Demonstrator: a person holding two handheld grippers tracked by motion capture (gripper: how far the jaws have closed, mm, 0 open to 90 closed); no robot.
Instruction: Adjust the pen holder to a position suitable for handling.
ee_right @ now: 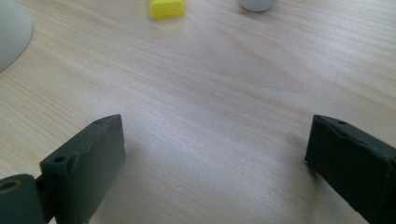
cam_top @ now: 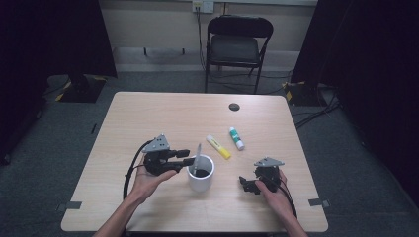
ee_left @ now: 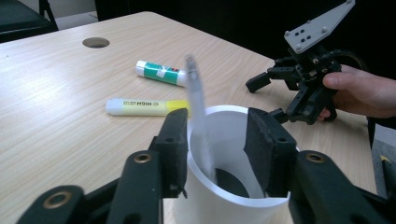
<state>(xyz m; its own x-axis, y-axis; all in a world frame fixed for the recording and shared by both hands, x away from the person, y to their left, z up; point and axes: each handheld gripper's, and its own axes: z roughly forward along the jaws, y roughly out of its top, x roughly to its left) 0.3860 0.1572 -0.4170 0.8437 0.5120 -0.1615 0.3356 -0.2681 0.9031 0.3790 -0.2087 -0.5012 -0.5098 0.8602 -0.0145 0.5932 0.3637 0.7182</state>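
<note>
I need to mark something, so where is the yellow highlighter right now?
The yellow highlighter with a white cap lies flat near the middle of the wooden table, just beyond the white cylindrical cup and beside the green-and-white glue stick.

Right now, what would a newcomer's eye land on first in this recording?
Most likely the white cup near the table's front middle, with a pale pen leaning inside it and the left hand-held gripper open right at its rim. Behind it lie a yellow highlighter and a green-and-white glue stick.
</note>
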